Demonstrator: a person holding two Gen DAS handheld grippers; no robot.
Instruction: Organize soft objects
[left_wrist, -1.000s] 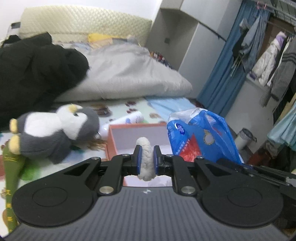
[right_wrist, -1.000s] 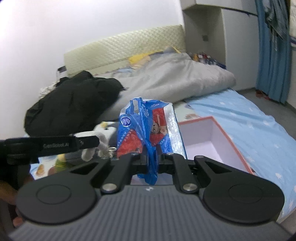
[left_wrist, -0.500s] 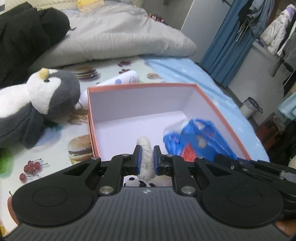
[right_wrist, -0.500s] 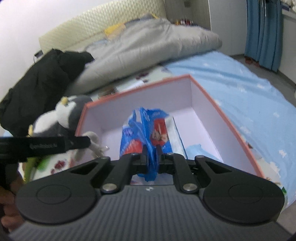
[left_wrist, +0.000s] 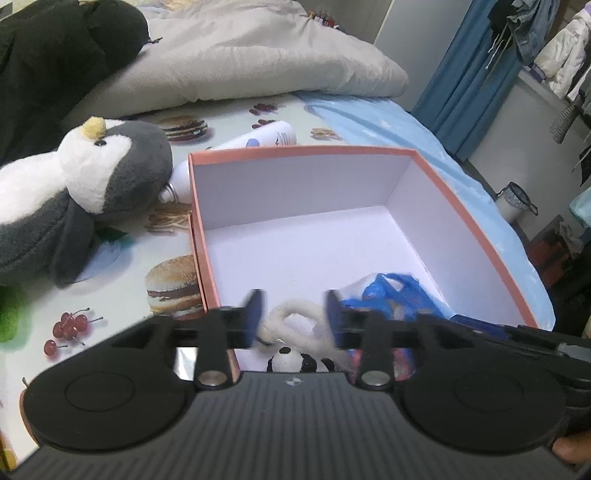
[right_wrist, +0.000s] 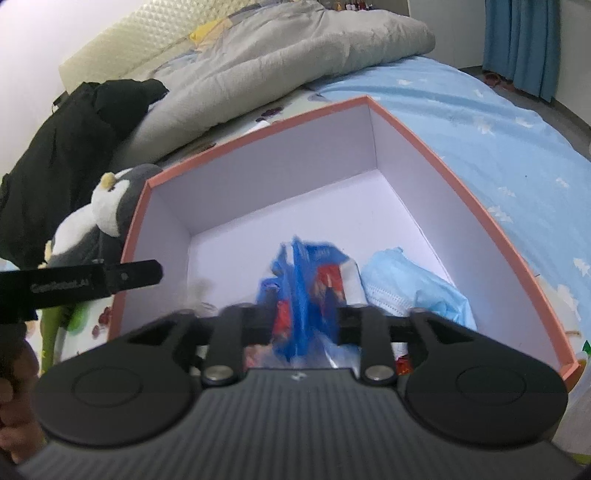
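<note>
Two grippers hang over the near end of the pink box (left_wrist: 461, 206), and both have just been opening their jaws. The left gripper (left_wrist: 293, 319) stands apart from the white cord loop (left_wrist: 295, 314) of a small panda toy (left_wrist: 291, 360), which sits between the blue pads without being pressed. The right gripper (right_wrist: 301, 319) has parted around the blue plastic bag (right_wrist: 306, 273), which lies in the box beside a pale blue face mask (right_wrist: 402, 277).

Risks from here, as I judge them: the cord could snag on a pad as the left gripper lifts away and drag the panda back out, and the crinkled bag could cling to the right jaws the same way. Both grippers tilt steeply downward, side by side. A penguin plush (left_wrist: 85, 188) lies on the bed outside the box, not yet put away.
</note>
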